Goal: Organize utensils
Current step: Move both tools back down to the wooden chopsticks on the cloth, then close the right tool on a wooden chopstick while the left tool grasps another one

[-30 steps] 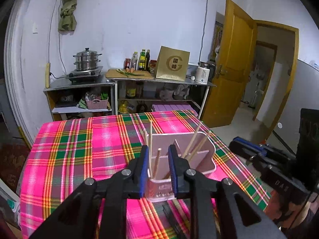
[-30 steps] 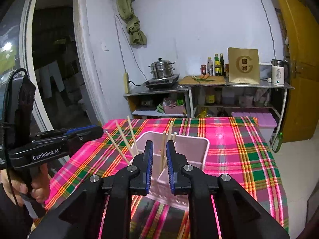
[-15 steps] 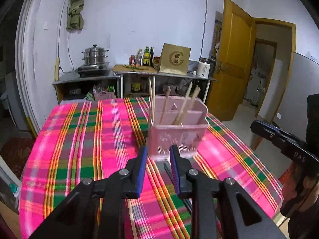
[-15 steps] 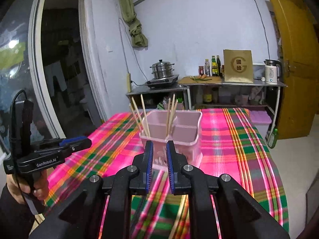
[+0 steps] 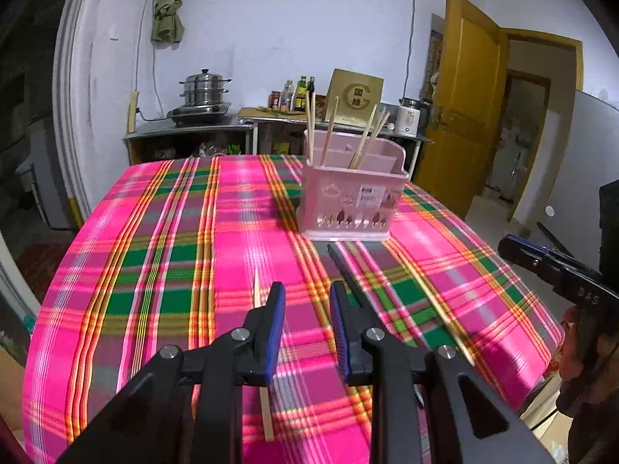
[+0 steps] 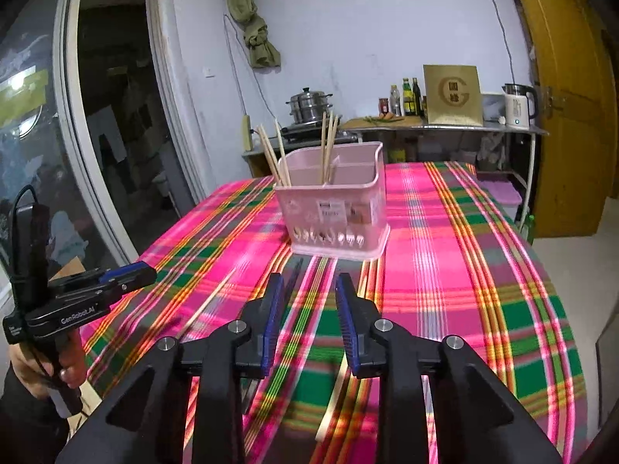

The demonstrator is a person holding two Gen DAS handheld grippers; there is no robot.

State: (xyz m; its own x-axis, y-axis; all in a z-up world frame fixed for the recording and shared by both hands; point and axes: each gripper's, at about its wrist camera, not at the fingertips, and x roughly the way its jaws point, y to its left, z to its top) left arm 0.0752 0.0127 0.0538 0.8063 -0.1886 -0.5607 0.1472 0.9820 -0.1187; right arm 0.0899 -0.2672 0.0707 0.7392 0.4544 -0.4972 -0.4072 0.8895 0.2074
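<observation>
Left wrist view: both our grippers hover over the plaid tablecloth (image 5: 162, 239), jaws apart and holding nothing.

Left of the pink utensil holder (image 5: 350, 199) (chopsticks standing in it) lies a wooden chopstick (image 5: 256, 288) under our left gripper (image 5: 307, 311); dark chopsticks (image 5: 344, 270) lie before the holder, another wooden chopstick (image 5: 433, 301) rightward, beside our right gripper (image 6: 308, 299).
</observation>
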